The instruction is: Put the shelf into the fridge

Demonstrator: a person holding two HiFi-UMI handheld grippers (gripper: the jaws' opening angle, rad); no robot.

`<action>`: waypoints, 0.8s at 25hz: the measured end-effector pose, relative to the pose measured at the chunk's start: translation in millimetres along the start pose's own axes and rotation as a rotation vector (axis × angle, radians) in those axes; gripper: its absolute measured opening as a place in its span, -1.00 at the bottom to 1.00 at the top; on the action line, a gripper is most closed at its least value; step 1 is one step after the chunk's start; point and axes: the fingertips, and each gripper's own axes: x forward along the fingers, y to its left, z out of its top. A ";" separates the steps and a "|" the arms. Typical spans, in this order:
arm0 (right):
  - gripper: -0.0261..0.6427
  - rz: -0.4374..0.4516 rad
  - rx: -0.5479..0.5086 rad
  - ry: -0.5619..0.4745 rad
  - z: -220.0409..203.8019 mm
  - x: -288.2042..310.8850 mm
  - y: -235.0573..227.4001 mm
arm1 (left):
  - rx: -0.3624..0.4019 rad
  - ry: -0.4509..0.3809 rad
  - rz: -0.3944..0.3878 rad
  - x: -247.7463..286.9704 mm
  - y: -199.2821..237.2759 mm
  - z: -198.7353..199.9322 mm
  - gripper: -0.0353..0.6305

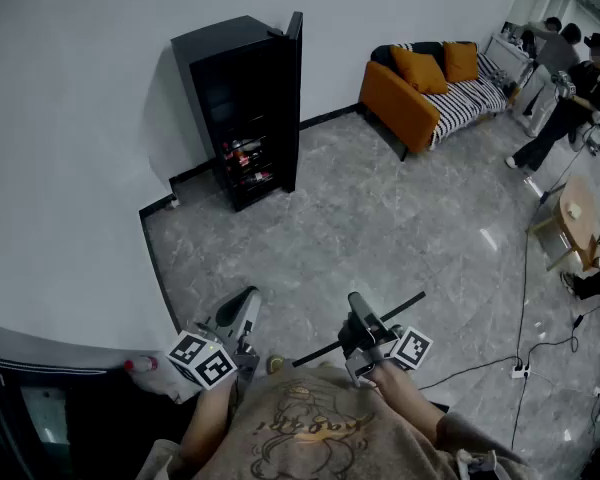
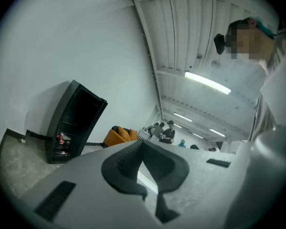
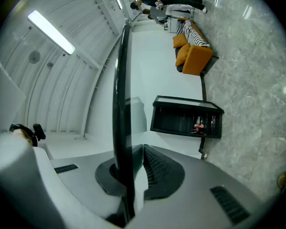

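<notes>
Shelf clamped in the right gripper, well short of the open fridge.

The right gripper (image 1: 361, 318) has its jaws closed on the shelf (image 1: 405, 305), a thin pane with a dark rim. It shows edge-on in the head view and as a tall dark bar (image 3: 120, 104) in the right gripper view. The left gripper (image 1: 242, 308) is just beside it, its jaws brought together at the tips with nothing between them. The black fridge (image 1: 242, 108) stands against the white wall, well apart from both grippers, with its door (image 1: 293, 98) swung open and a few small items on its lower levels. An orange sofa (image 1: 410, 93) sits farther along the wall on the grey floor (image 1: 380, 228).
</notes>
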 end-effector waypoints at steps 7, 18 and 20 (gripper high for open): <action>-0.84 0.004 -0.010 0.005 0.0 9.5 -2.9 | 0.004 0.001 -0.005 1.7 6.2 1.5 -0.88; -0.84 0.020 -0.030 -0.040 -12.1 24.2 2.2 | 0.007 0.030 -0.064 -10.9 21.4 2.3 -0.88; -0.84 0.014 -0.029 -0.050 -14.0 25.4 1.3 | 0.002 0.026 -0.085 -13.1 22.3 2.7 -0.88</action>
